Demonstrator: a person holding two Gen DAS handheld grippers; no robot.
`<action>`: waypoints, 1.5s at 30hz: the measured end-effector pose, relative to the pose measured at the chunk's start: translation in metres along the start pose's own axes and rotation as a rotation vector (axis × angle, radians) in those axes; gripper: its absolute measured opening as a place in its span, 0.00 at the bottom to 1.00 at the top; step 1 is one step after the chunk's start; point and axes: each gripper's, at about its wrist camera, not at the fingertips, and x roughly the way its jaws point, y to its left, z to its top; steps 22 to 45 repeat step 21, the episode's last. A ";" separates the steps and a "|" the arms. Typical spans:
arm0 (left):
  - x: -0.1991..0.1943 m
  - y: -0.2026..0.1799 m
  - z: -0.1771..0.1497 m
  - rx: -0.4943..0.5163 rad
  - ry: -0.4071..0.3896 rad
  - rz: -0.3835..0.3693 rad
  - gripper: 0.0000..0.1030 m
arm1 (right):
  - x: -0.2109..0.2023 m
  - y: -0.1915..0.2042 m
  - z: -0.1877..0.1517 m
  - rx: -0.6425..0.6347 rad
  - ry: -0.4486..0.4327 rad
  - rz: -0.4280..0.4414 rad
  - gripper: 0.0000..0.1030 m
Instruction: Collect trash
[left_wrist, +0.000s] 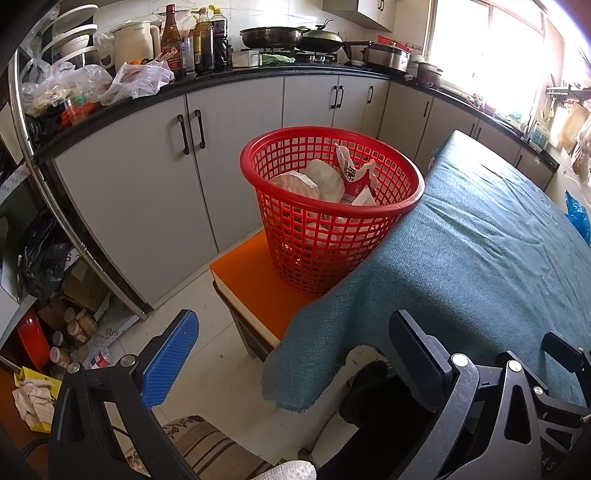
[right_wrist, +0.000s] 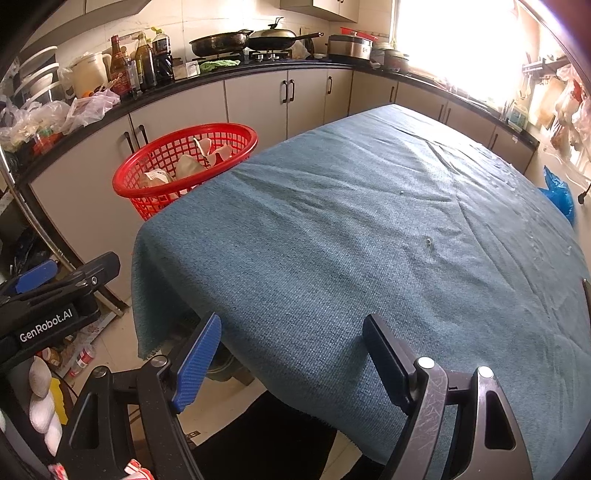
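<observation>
A red plastic basket (left_wrist: 295, 147) stands on an orange stool (left_wrist: 243, 277) beside the table; it holds crumpled paper and wrappers (left_wrist: 325, 181). The right wrist view has the same basket (right_wrist: 155, 155) at the table's far left corner. My left gripper (left_wrist: 291, 354) is open and holds nothing, low over the floor in front of the stool. Over the near edge of the teal cloth (right_wrist: 369, 240) my right gripper (right_wrist: 291, 354) is open too, nothing between its fingers. The left gripper's body (right_wrist: 55, 295) shows at the left of the right wrist view.
The teal cloth (left_wrist: 480, 240) covers the table and hangs over its near corner. Grey cabinets (left_wrist: 147, 184) and a crowded black counter (left_wrist: 229, 70) run behind. Jars, a can and crumpled paper (left_wrist: 33, 398) litter the floor at left. A blue bag (right_wrist: 559, 194) lies at far right.
</observation>
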 end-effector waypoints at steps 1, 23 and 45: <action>-0.001 0.000 0.000 -0.001 0.001 0.001 0.99 | 0.000 -0.001 0.000 0.001 0.000 0.002 0.80; -0.024 -0.031 0.019 0.042 -0.067 0.055 0.99 | -0.020 -0.050 -0.006 0.097 -0.041 0.035 0.81; -0.024 -0.031 0.019 0.042 -0.067 0.055 0.99 | -0.020 -0.050 -0.006 0.097 -0.041 0.035 0.81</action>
